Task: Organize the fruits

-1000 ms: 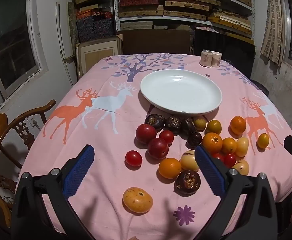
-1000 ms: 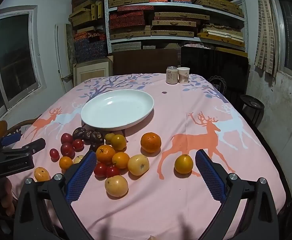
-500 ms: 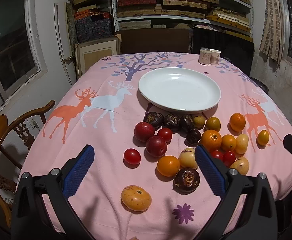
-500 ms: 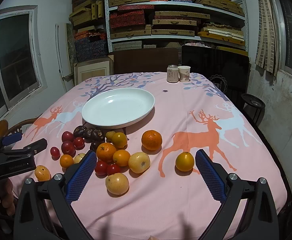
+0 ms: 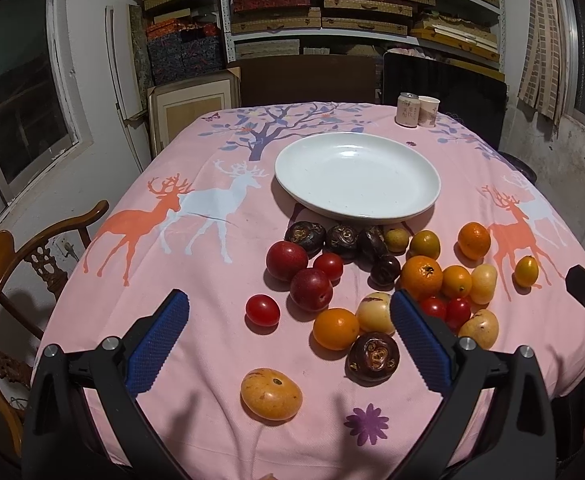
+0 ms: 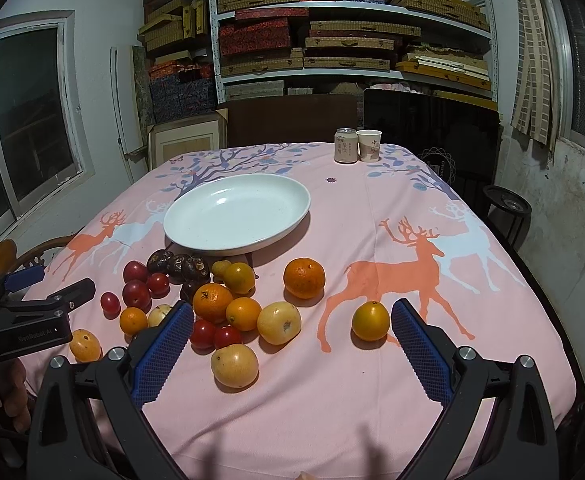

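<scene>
Left gripper (image 5: 288, 336): jaws spread wide, holding nothing, touching nothing; it hovers above the near edge of the table. Blue ribbed pads (image 5: 158, 338) face each other across a gap far broader than any one fruit.
Right gripper (image 6: 290, 338): also wide apart and empty, hovering over the near right part of the spread.
Between left fingers: cherry tomato (image 5: 262, 310), orange tangerine (image 5: 335, 328), dark passion fruit (image 5: 373, 356), and nearest of all a yellow-orange persimmon-like fruit (image 5: 271, 394) lying alone.
Between right fingers: pale yellow fruit (image 6: 234, 365), a second one (image 6: 279, 322), two small tomatoes (image 6: 214, 335); a lone yellow-orange citrus (image 6: 370, 320) sits just beside the right pad.
Fruit heap: all on the pink deer tablecloth (image 5: 196, 240), clustered just in front of the white plate (image 6: 196, 216); none in it.
Plate: bare, mid-table, near the heap's far edge.
Beyond: drink can (image 6: 345, 145) and paper cup (image 6: 369, 145) at the far side, well apart from the fruit.
Step in hand (judgement): choosing a first fruit; nothing sorted yet.
How to do it well (judgement): start with a loner, not the packed heap, so the pads do not nudge neighbours. Straddle it at its widest, close gently; round fruit rolls on cloth and tomatoes bruise.
</scene>
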